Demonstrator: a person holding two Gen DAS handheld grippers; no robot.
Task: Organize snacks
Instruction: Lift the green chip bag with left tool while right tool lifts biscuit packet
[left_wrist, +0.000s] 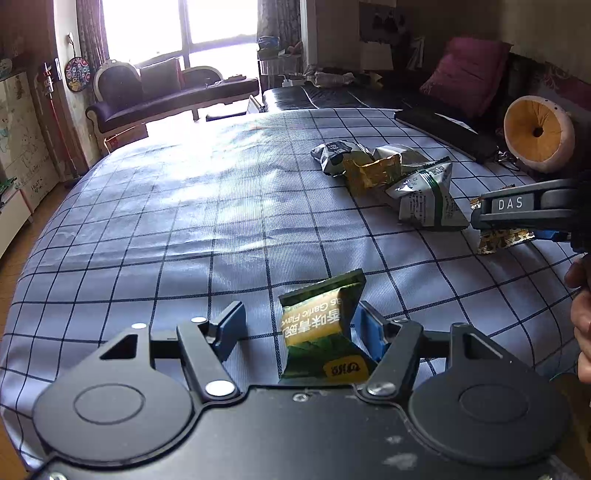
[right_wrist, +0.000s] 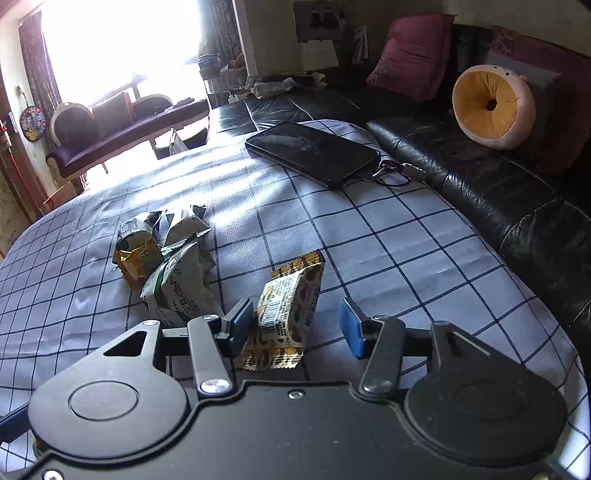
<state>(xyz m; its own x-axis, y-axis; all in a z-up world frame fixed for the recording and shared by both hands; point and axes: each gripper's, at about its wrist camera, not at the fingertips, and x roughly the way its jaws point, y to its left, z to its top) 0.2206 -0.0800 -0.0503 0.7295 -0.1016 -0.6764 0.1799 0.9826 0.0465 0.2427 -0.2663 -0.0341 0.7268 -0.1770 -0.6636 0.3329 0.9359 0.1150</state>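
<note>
The left gripper (left_wrist: 299, 328) stands open around a green snack packet (left_wrist: 321, 332); the right gripper (right_wrist: 295, 323) gapes wide, a yellow snack packet (right_wrist: 286, 314) against its left finger.

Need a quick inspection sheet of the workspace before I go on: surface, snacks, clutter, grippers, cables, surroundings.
Surface: checked cloth covering the table, lightly wrinkled.
Job's things: green snack packet between the left gripper's fingers; yellow patterned packet between the right gripper's fingers; pile of packets on the cloth.
Clutter: phone near the far edge of the cloth.
Grippers: left gripper open, one pad beside the green packet, the other clear; right gripper open, one pad beside the yellow packet, the other apart.
Cables: a cord with a clip at the phone's end.
Surroundings: black sofa, round cushion, bright window.
</note>
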